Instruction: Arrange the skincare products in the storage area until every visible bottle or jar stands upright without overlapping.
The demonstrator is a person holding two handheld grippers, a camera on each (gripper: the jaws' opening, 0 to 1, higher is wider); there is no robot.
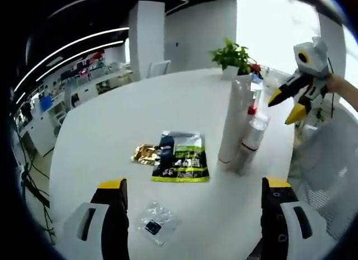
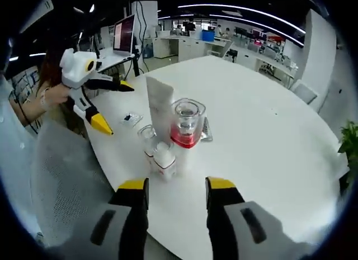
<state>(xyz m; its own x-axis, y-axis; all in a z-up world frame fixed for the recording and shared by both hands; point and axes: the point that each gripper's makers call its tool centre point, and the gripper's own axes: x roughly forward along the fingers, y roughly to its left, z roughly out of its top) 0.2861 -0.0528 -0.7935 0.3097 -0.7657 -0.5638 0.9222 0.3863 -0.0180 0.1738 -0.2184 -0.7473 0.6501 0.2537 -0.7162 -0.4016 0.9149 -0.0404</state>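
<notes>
Both grippers hang released – left gripper [image 1: 193,201] and right gripper [image 2: 177,201], yellow-tipped fingers spread wide, holding nothing. On the round white worktop [image 2: 263,120], a tall white tube [image 2: 159,112] and clear red-banded bottle [image 2: 186,126] stand upright together – a glossy green-black sachet [image 1: 182,156] lies flat nearby.

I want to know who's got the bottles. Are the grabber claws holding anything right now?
Nothing is held. The left gripper and the right gripper both stand open over the white table, apart from the upright bottles.

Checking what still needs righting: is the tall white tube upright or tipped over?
Upright. The tall white tube stands on end on the white table, rising above the red-banded bottle beside it; the right gripper view shows the same.
</notes>
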